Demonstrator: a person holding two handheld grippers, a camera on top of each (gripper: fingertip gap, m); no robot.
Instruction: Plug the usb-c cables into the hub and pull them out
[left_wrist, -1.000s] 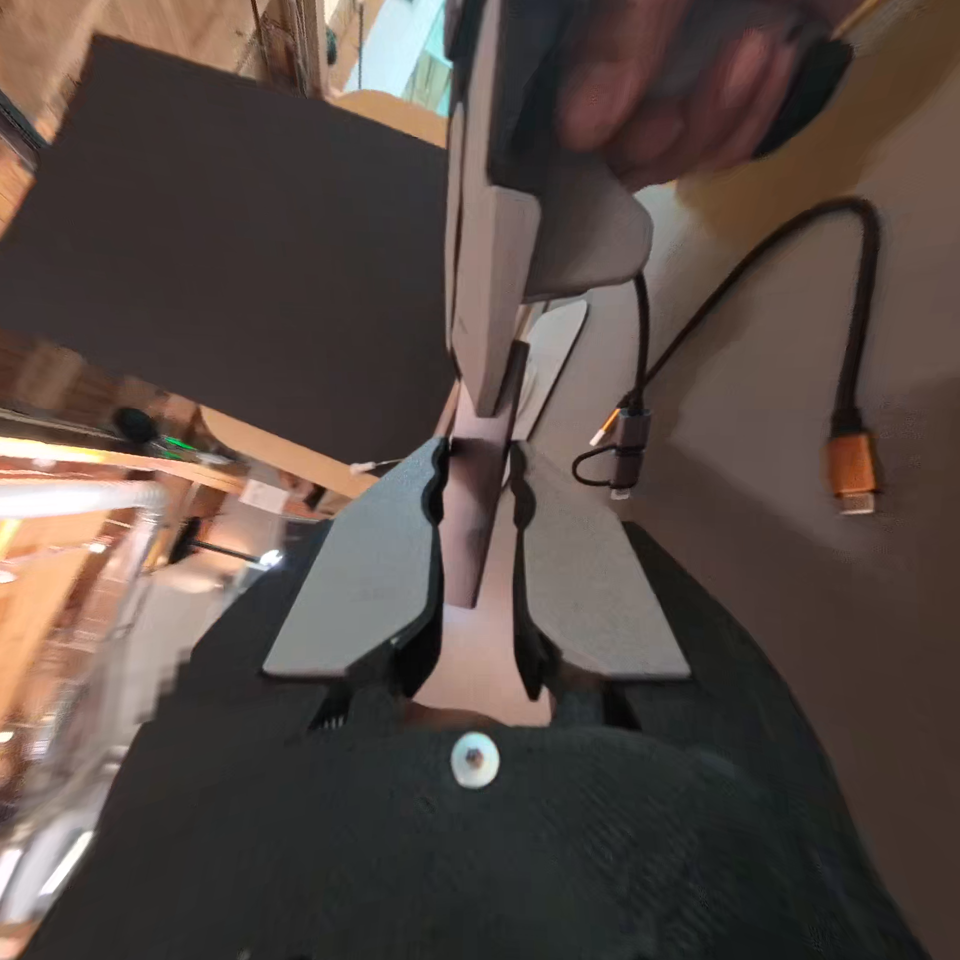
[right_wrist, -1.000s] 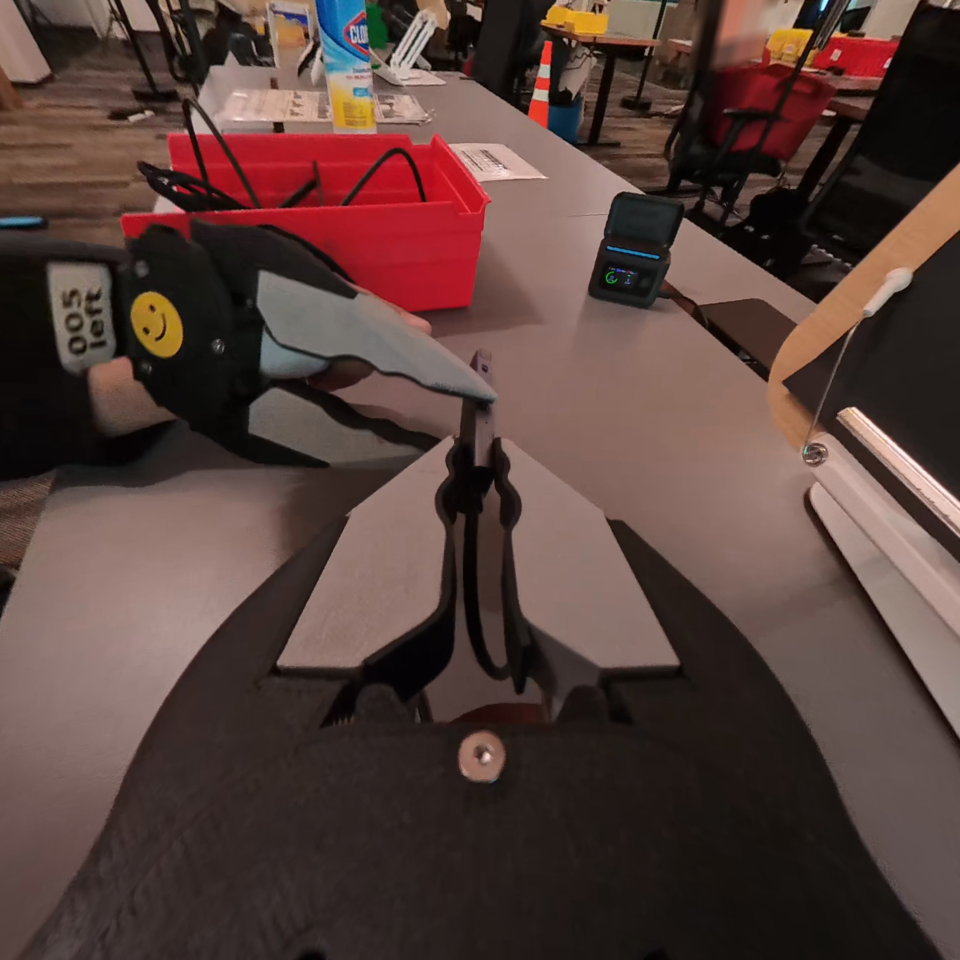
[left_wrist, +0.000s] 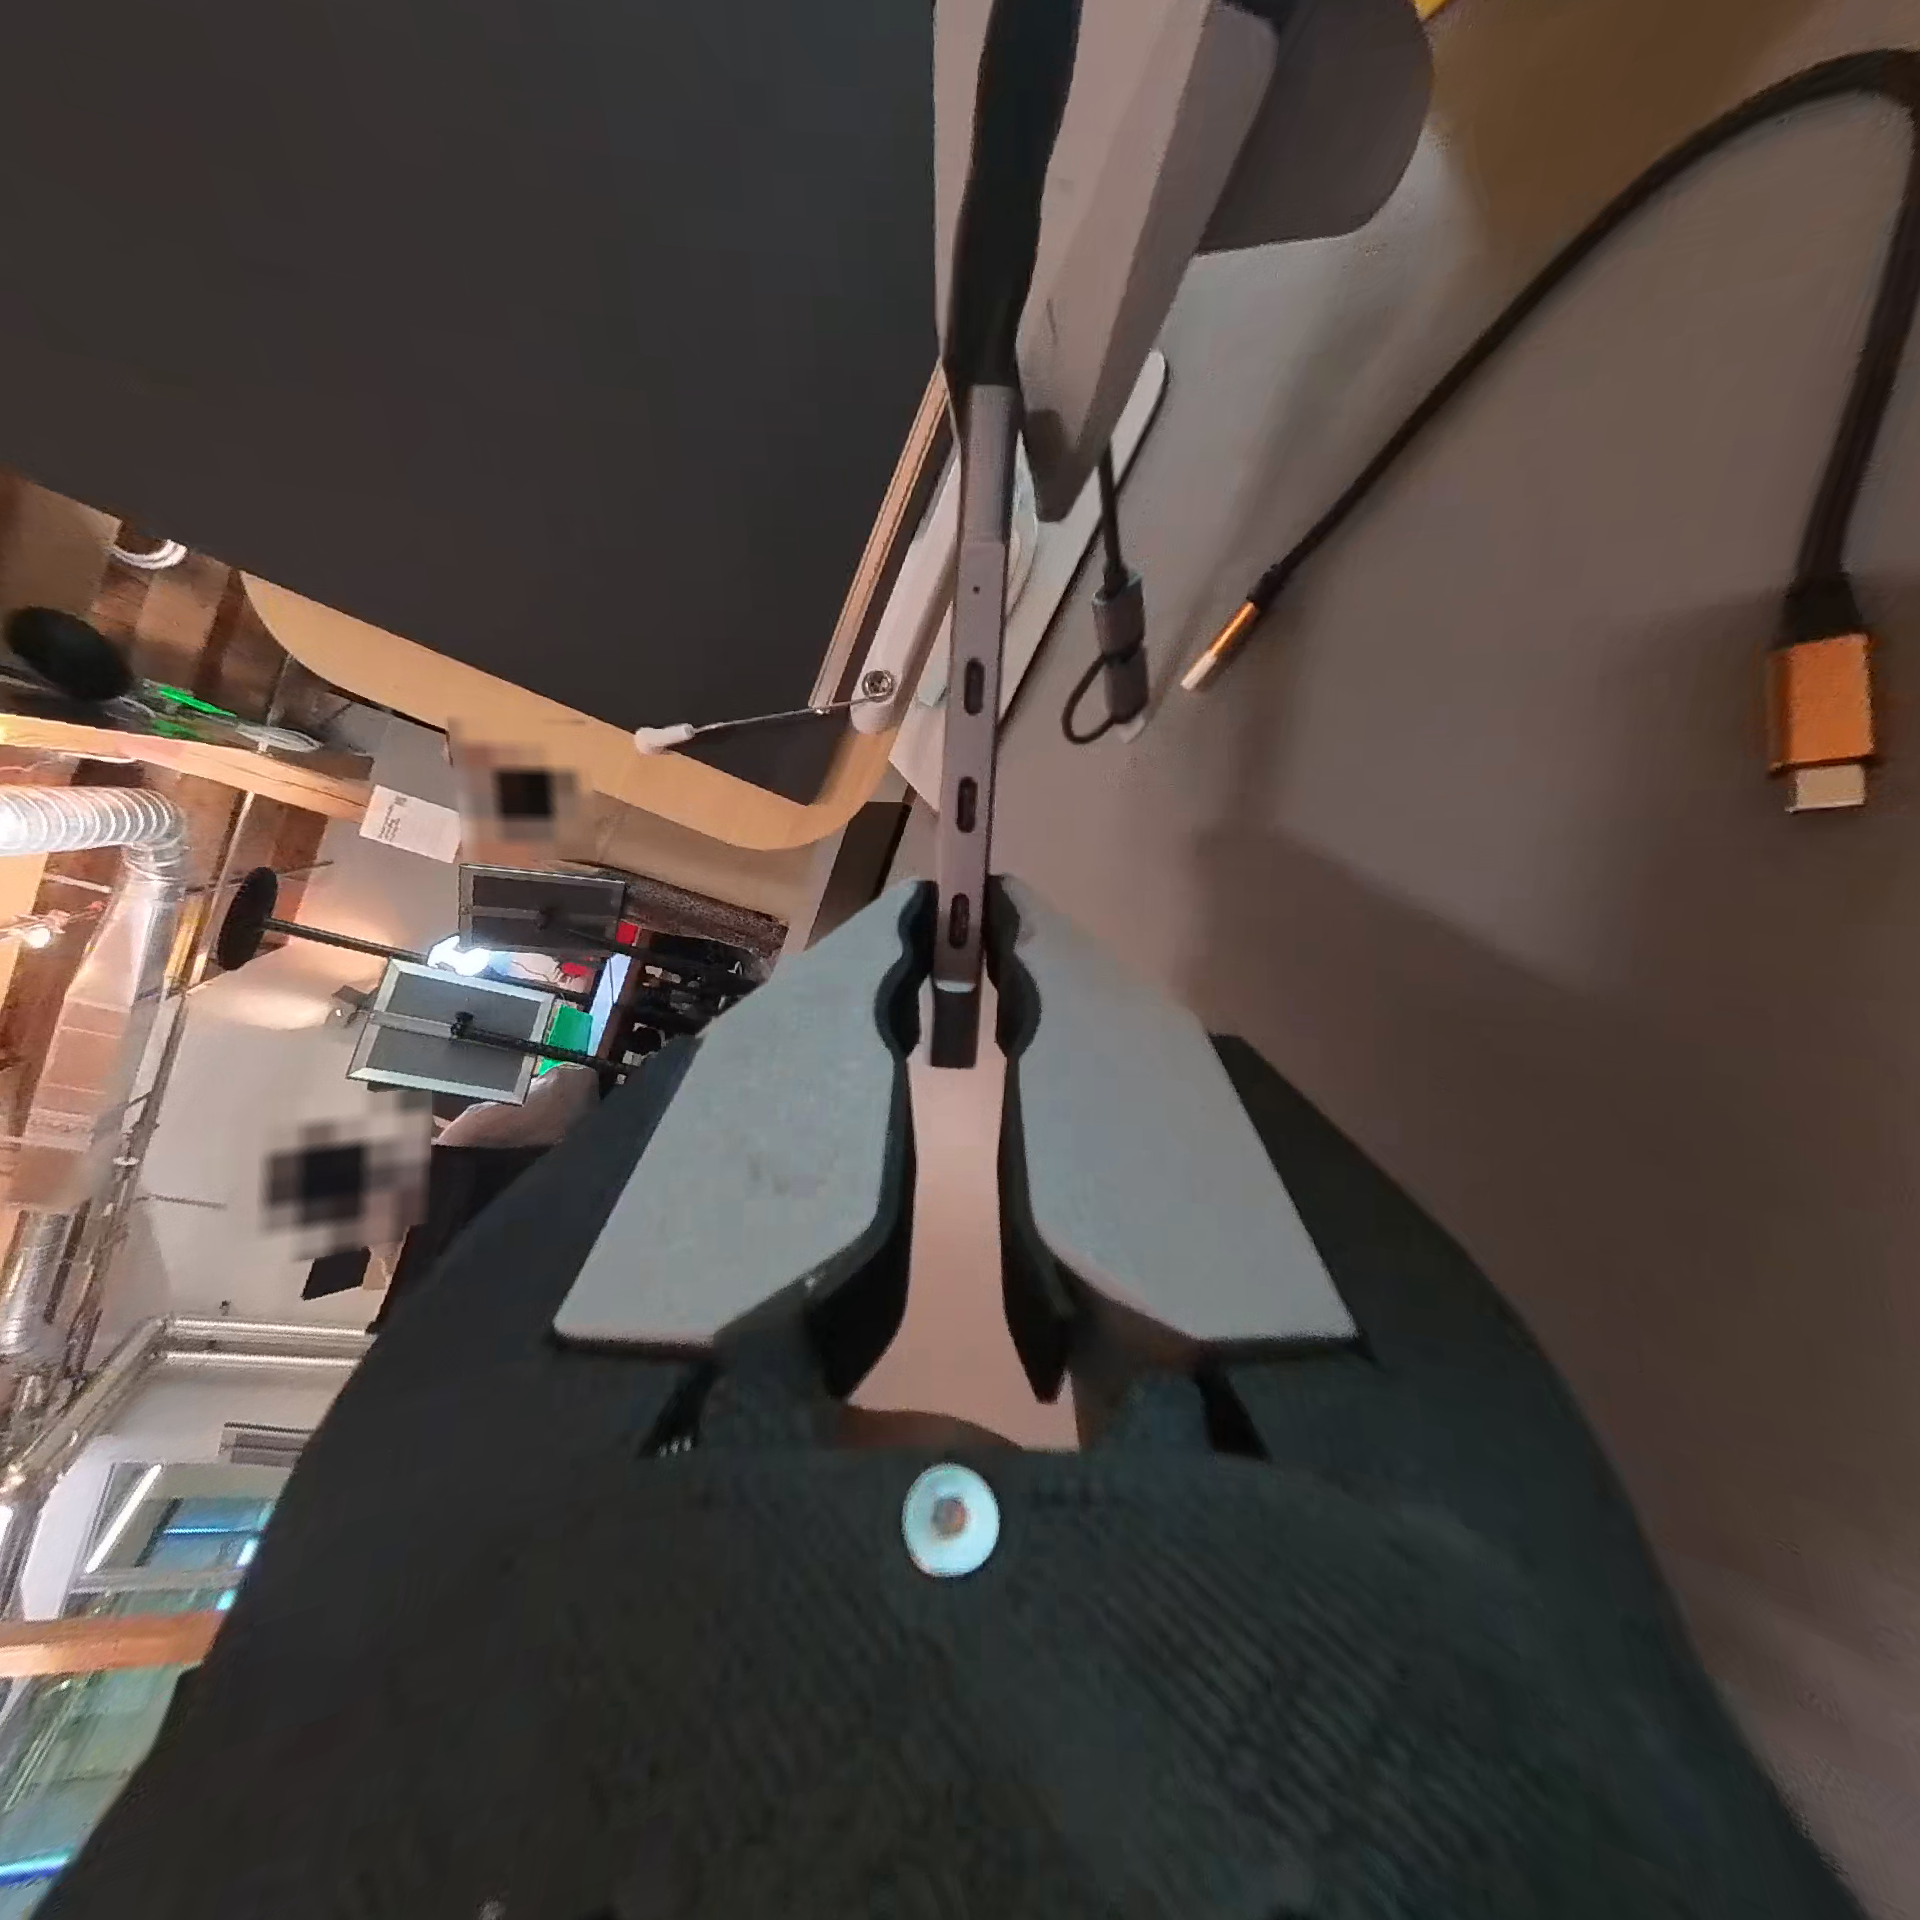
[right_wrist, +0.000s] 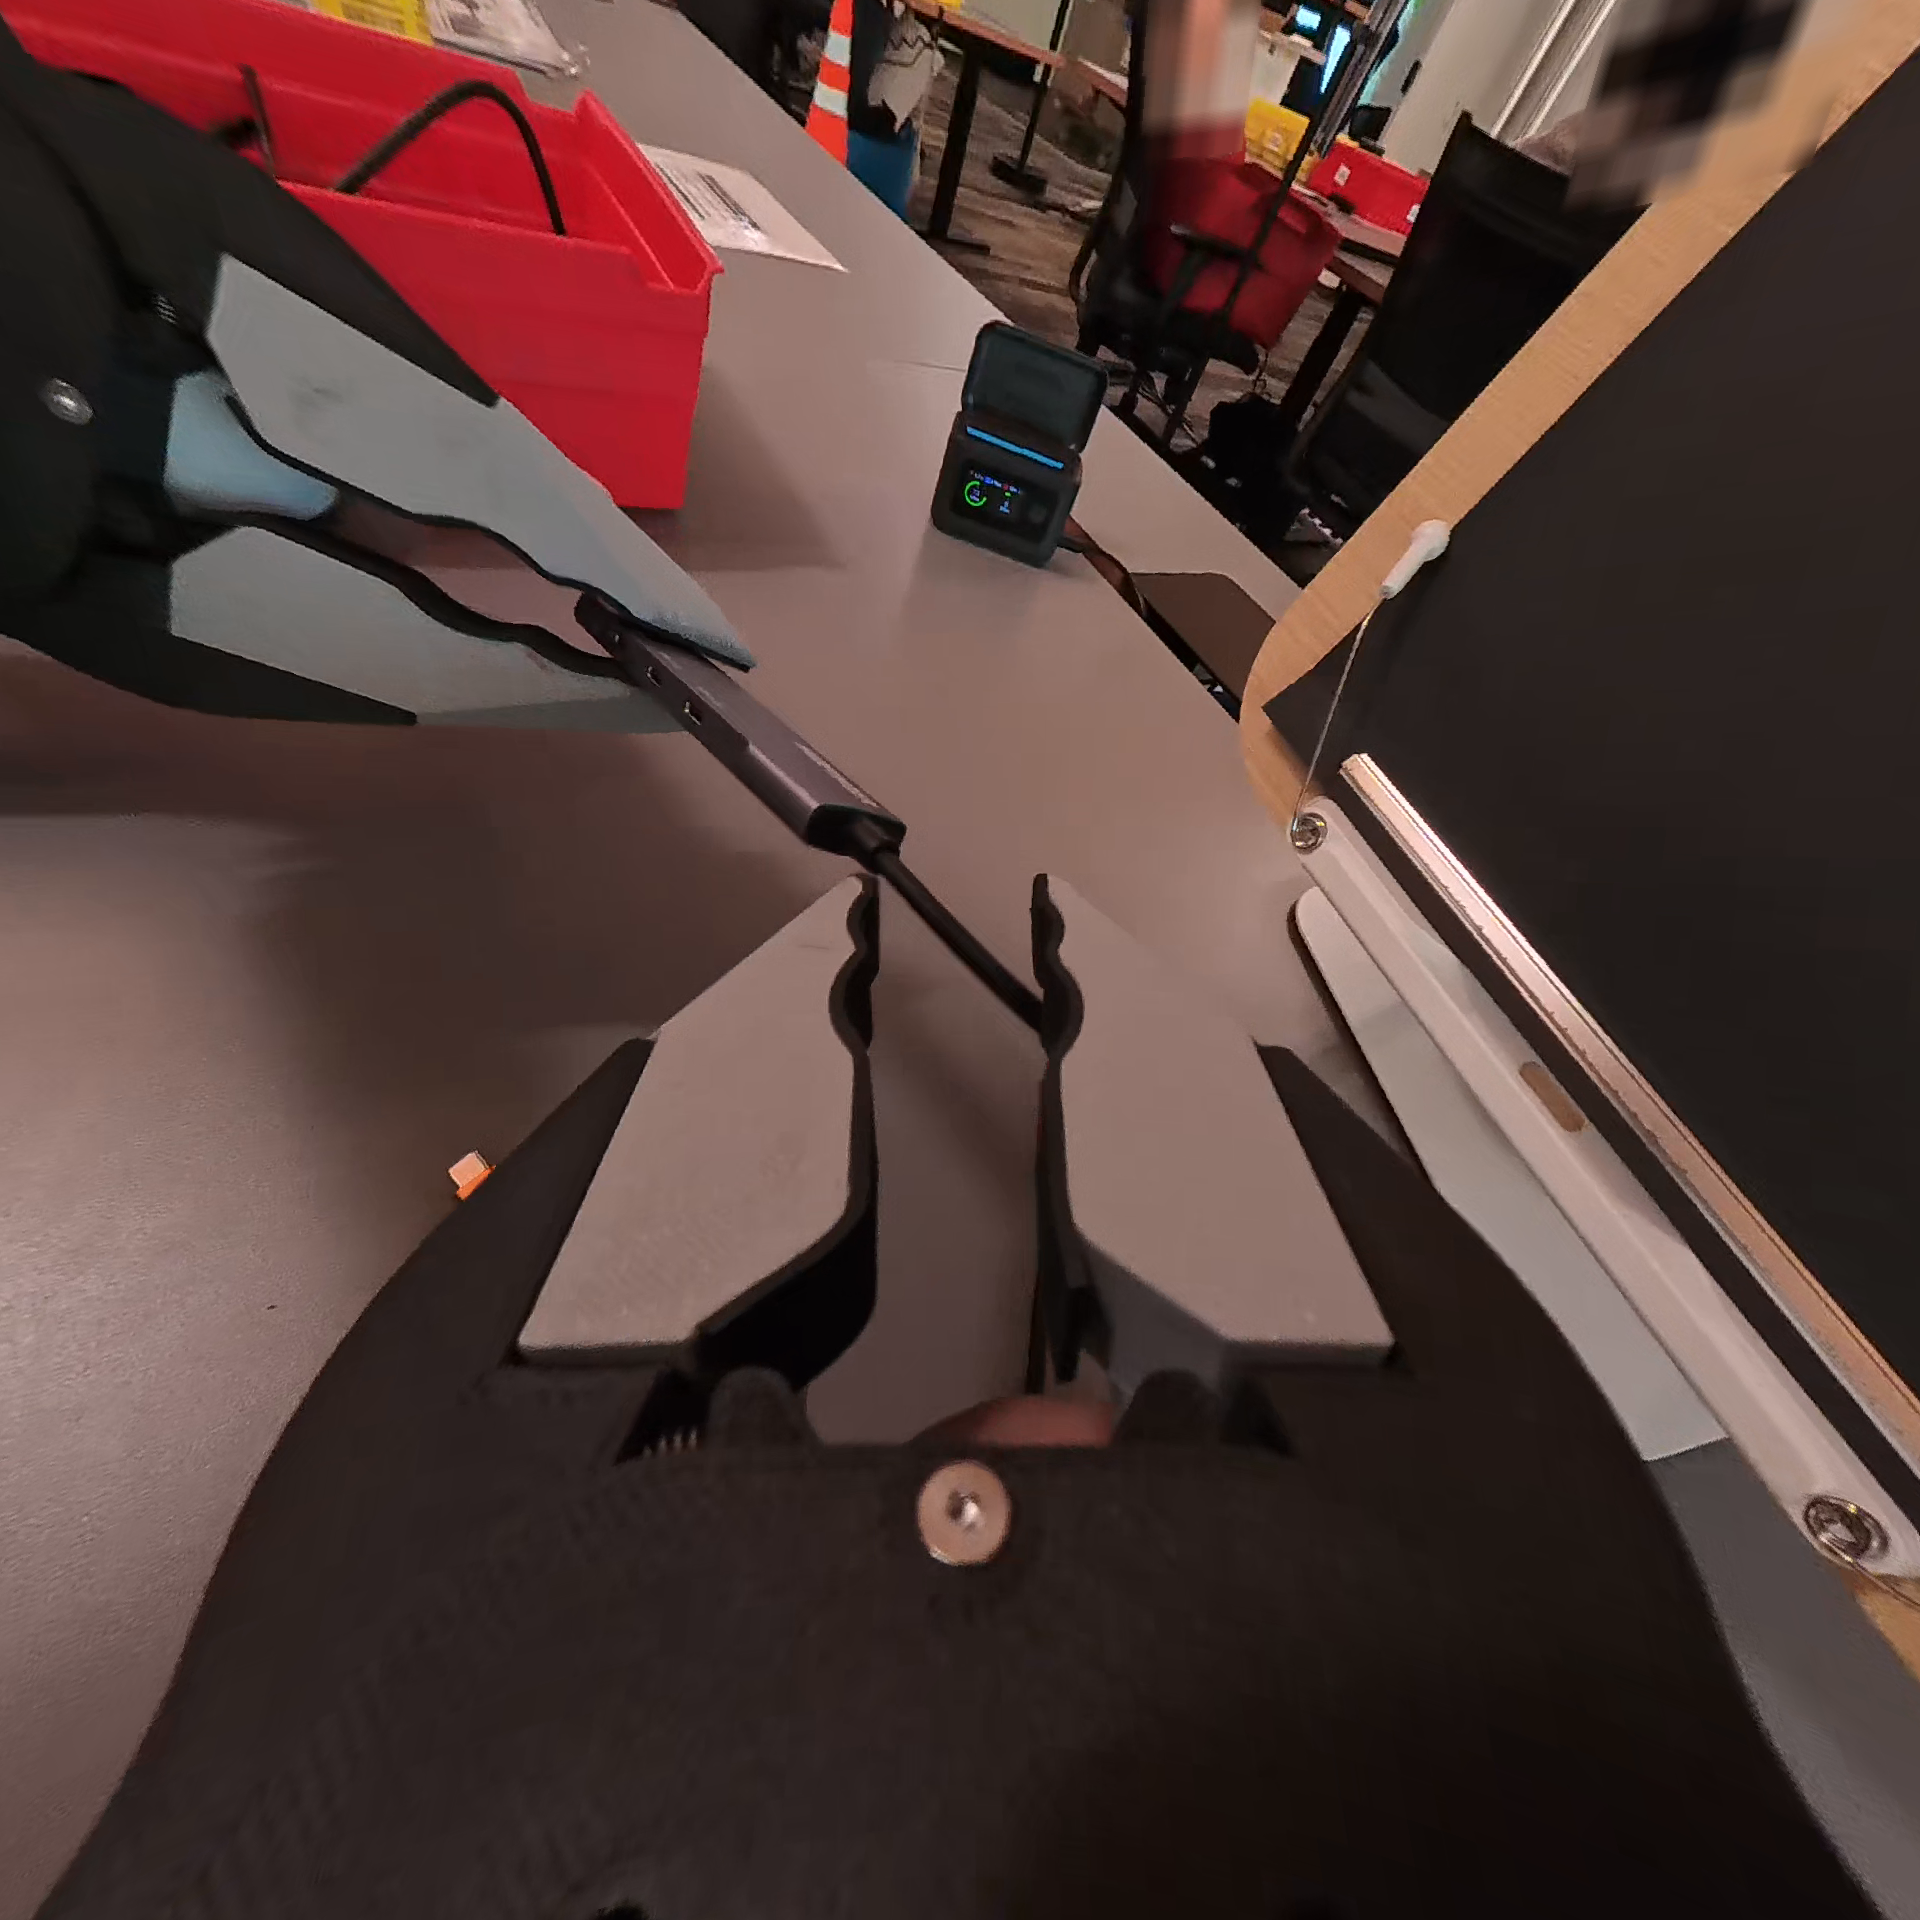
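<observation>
- While a workshop with more tables shows behind, the matte grey desk (right_wrist: 987, 727) carries a red plastic bin (right_wrist: 582, 312) toward its far left edge.
- A slim, grey metal hub (left_wrist: 971, 748), its narrow side showing oval ports, is held above the desk.
- The left gripper (left_wrist: 961, 935) pinches the hub's end.
- The right gripper (right_wrist: 956, 935) is spread, the hub's black cable (right_wrist: 961, 951) running between its flat fingers.
- Copper-tipped cables (left_wrist: 1823, 717) lie loose on the desk.

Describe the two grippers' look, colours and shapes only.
Both match: the left gripper and right gripper have flat grey wedge-shaped jaws with wavy black inner edges on a textured black body with one silver centre screw. No cables or sleeves show.
</observation>
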